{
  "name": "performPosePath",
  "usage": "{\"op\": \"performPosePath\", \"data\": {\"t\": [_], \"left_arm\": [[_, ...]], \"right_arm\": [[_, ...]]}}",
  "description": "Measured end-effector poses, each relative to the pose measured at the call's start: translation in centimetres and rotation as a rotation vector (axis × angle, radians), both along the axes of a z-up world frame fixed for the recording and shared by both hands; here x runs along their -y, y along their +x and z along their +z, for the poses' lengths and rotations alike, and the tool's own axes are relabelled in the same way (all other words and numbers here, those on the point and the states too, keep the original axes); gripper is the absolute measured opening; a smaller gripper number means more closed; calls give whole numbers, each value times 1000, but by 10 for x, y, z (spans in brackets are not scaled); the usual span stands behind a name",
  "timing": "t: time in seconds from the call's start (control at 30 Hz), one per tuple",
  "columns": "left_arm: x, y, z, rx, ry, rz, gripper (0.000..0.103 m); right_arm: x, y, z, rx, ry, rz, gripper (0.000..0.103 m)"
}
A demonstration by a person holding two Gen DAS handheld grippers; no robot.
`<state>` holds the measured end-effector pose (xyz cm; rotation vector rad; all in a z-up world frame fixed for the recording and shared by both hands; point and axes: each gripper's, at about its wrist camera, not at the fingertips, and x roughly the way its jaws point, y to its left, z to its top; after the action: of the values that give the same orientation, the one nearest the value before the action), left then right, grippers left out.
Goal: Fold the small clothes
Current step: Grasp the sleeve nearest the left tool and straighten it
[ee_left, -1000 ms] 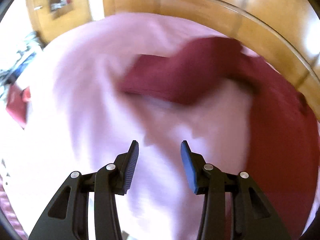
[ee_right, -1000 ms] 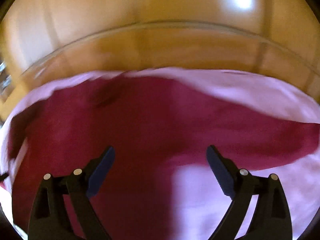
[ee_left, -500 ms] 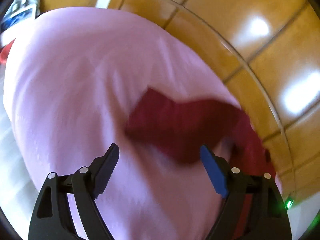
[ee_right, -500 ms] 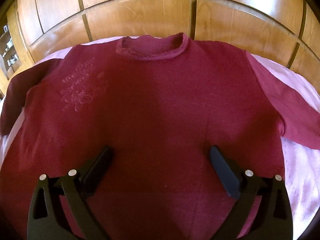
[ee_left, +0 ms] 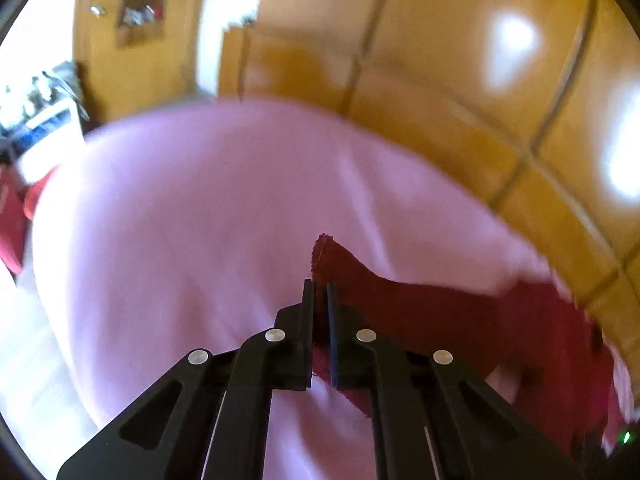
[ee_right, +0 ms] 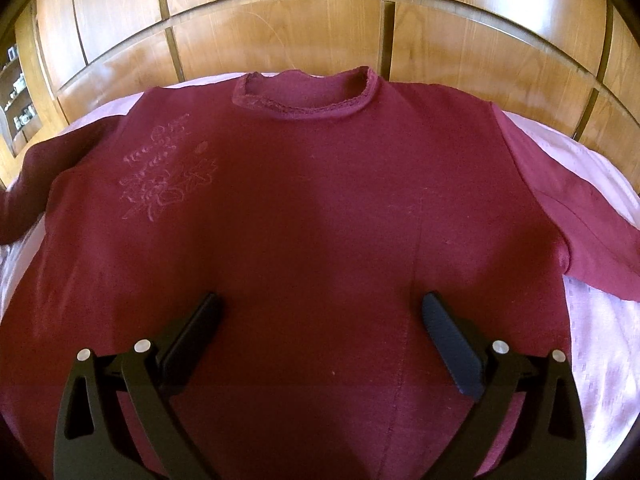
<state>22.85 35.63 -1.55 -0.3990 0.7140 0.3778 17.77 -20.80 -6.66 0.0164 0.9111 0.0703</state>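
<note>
Black left tongs [ee_left: 320, 292] are clamped on the cuff of the maroon sweater's sleeve [ee_left: 400, 304]; right tongs [ee_right: 320, 316] stand wide apart above the sweater [ee_right: 320, 208], lying flat, face up on the pink bedsheet [ee_right: 600, 184] before the wooden headboard [ee_right: 280, 36]; folding looks barely begun, nothing folded.
</note>
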Motion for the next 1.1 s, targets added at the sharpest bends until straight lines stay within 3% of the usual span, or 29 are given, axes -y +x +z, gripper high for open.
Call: {"op": "performPosePath", "data": {"t": [0.13, 0.3, 0.37, 0.43, 0.6, 0.67, 0.7, 0.77, 0.83, 0.9, 0.97, 1.1], "left_arm": [[-23, 37, 32, 30, 121, 84, 4], [-35, 83, 30, -29, 264, 181, 4], [-34, 103, 16, -99, 364, 218, 5], [-42, 120, -10, -213, 396, 233, 5], [-65, 105, -72, -456, 423, 316, 5], [-81, 88, -81, -497, 344, 344, 5], [-90, 73, -79, -459, 270, 375, 4], [-93, 57, -70, -394, 202, 393, 4], [-82, 40, -56, -314, 146, 336, 4], [-52, 31, -43, -239, 112, 212, 9], [-13, 22, -36, -180, 102, 104, 33], [80, 8, -31, -106, 27, -157, 34]], "right_arm": [[0, 0, 0, 1, -5, -1, 101], [1, 2, 0, 5, -10, -2, 101], [1, 2, 0, 6, -10, -1, 101], [1, 3, -1, 6, -11, -2, 101], [2, 5, -1, 7, -8, 1, 101], [2, 5, -1, 7, -6, 2, 101], [2, 5, -1, 7, -5, 2, 101], [2, 5, -2, 8, -4, 2, 101], [2, 5, -2, 8, -3, 2, 101], [2, 5, -2, 9, -3, 2, 101], [2, 5, -2, 8, -2, 2, 101], [3, 6, -2, 9, 3, 3, 101]]}}
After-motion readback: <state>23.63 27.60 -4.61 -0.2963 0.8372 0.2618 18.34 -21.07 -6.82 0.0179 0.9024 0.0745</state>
